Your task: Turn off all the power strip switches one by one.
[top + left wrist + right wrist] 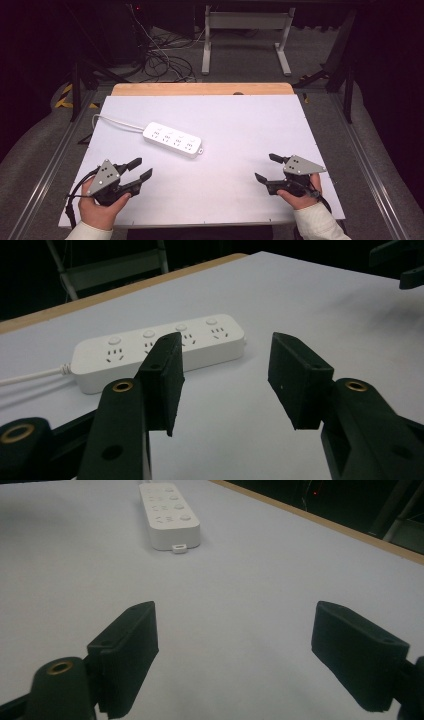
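Note:
A white power strip [173,139] with several sockets lies flat on the white table top [240,125], left of the middle, its cable [117,122] running off to the far left. My left gripper [140,168] rests near the front left, open and holding nothing, a short way in front of the strip. In the left gripper view the strip [155,351] lies just beyond the spread jaws. My right gripper [267,168] sits at the front right, open with nothing between its jaws. The right gripper view shows the strip [169,514] farther off, end-on.
A wooden edge [200,89] runs along the table's far side. Beyond it stand a white frame [245,35] and loose cables [162,60] on the floor. Metal rails [365,165] flank the table.

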Demonstrator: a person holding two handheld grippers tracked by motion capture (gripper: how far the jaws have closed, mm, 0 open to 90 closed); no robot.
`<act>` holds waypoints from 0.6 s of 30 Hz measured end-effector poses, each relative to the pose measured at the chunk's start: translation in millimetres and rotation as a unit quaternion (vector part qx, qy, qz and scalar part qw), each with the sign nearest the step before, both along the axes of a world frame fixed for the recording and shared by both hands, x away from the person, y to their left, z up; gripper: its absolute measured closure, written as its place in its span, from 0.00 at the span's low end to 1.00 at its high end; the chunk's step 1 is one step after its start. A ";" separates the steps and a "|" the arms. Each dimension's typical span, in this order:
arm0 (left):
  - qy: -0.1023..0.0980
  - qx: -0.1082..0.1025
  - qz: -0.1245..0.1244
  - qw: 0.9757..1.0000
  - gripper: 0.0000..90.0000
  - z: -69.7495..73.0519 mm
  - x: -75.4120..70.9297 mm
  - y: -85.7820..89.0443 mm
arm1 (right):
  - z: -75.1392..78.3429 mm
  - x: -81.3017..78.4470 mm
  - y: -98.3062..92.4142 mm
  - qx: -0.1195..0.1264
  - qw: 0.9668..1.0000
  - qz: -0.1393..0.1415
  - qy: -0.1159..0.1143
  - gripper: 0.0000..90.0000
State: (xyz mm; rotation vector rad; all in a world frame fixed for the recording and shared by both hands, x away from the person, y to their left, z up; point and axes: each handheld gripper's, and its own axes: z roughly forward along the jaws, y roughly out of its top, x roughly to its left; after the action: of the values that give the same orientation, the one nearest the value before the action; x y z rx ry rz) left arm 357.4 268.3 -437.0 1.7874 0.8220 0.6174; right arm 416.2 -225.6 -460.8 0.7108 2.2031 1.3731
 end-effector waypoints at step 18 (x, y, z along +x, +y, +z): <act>0.024 0.006 0.001 1.000 0.67 16.2 54.4 -11.9 | -3.0 1.1 3.4 -0.004 1.000 0.005 0.006 0.21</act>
State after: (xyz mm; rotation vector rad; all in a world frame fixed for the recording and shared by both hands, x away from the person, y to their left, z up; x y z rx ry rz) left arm 411.8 256.5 -420.7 1.8188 0.8553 0.5835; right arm 417.3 -222.3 -463.8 0.7070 2.2237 1.3679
